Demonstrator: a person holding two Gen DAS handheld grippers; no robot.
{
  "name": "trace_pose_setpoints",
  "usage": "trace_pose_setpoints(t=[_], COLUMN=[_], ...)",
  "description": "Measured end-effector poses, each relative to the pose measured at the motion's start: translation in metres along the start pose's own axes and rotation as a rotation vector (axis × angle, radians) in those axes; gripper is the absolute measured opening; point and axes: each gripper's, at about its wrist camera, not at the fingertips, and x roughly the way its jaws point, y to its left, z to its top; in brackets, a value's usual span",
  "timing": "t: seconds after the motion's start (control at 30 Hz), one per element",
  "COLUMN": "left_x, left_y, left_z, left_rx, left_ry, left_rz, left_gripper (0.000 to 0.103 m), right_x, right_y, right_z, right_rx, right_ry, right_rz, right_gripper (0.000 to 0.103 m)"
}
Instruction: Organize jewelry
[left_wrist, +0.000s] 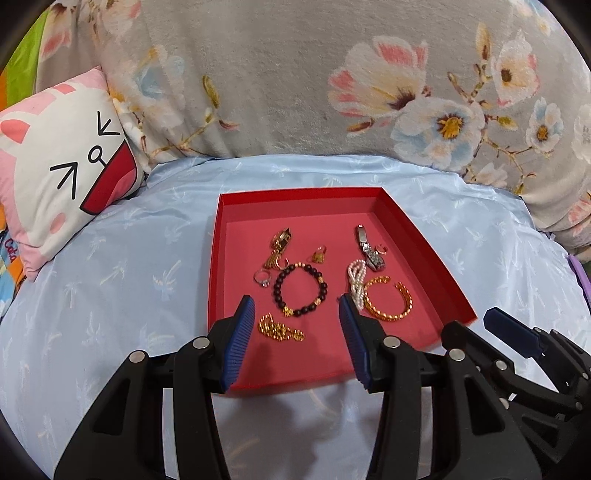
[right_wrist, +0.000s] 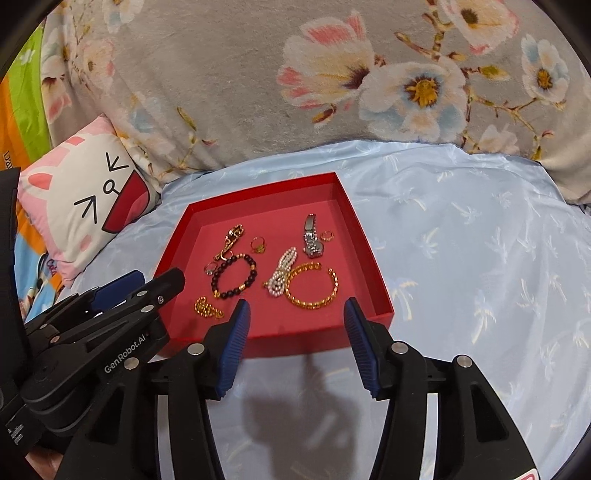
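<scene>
The red tray (left_wrist: 229, 258) lies on a pale blue sheet (left_wrist: 110, 280), with a cat-face cushion (left_wrist: 62, 173) at its ten o'clock and a flowered blanket (left_wrist: 280, 81) behind it at twelve. All the jewelry sits inside the tray. Taken left to right in the left wrist view: a silver ring (left_wrist: 262, 277) and a gold watch (left_wrist: 279, 247) at the left; a loose gold chain (left_wrist: 280, 329) at seven o'clock near the front wall; a dark bead bracelet (left_wrist: 300, 289) at centre, with a small gold ring (left_wrist: 318, 254) at its twelve o'clock; a pearl bracelet (left_wrist: 356, 282) touching a gold bangle (left_wrist: 388, 299) at four o'clock; a silver watch (left_wrist: 369, 247) at one o'clock, with a small ring (left_wrist: 380, 249) just beside it. The left gripper (left_wrist: 297, 310) stands about half open and empty, hovering over the tray's front edge above the chain. The right gripper (right_wrist: 295, 308) is likewise half open and empty, its tips framing the front wall below the bangle. Judgement: the pieces are collected but not yet sorted, and the step in hand appears to be choosing a piece. To do it well, take a free-lying item first, such as the chain or bead bracelet. Separate the pearls from the bangle before lifting either. Lower the pads flat to the tray floor so thin links are not missed, and steady the light tray with the idle gripper.
</scene>
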Motion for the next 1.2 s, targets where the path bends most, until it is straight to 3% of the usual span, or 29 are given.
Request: trace_pose_setpoints(t=[0.43,0.67,0.87,1.2], left_x=[-0.014,-0.016,-0.014,-0.003], left_y=[0.0,0.001,-0.001,-0.006], left_z=[-0.032,-0.049,-0.058,-0.077], left_rx=[-0.008,-0.019,-0.019,0.004], left_ry=[0.006,0.014,0.015,0.027], left_rz=[0.065,0.087,0.098,0.126], left_gripper=[0.073,0.084,0.089,0.089], right_x=[-0.01,-0.013,-0.011,0.001], right_y=[-0.008,-0.012,-0.02,-0.022], right_z=[-0.031,-0.045,-0.052,-0.069], right_rx=[0.012,0.002,0.023,-0.006], right_ry=[0.015,0.003,0.004,0.01], right_rz=[-0.047,-0.095,-0.115,-0.164], right_gripper=[0.063,0.072,0.078,0.078])
